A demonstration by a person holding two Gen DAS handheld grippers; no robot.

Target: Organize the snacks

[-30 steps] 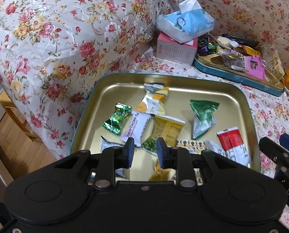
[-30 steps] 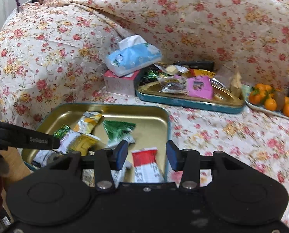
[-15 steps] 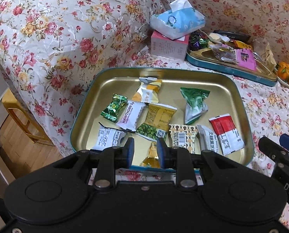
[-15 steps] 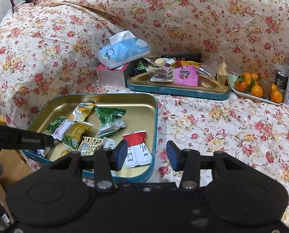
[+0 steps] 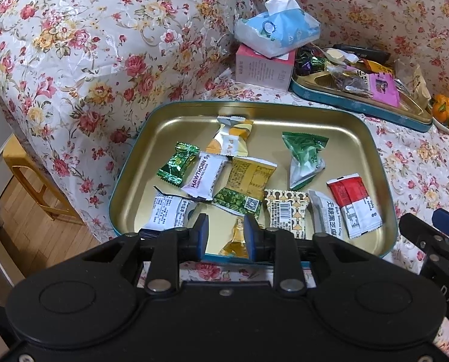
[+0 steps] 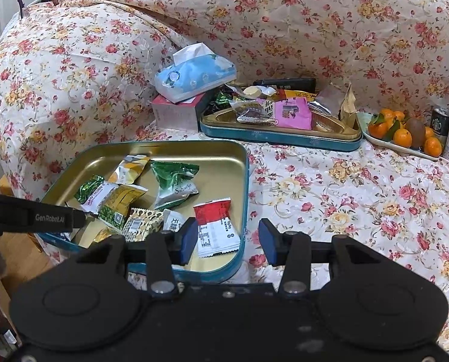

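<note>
Left gripper (image 5: 225, 235) narrowly open, empty; right gripper (image 6: 228, 239) wide, empty.

Pretty even indoor light in both views, soft and a bit warm, no hard shadows anywhere. The gold tray (image 5: 372, 138) picks up a dull sheen along its inner walls, and the shiny wrappers catch small glints. Fisheye bends everything near the edges, corners go dark. Focus is decent; the far fruit plate (image 6: 387, 143) looks slightly soft.
</note>
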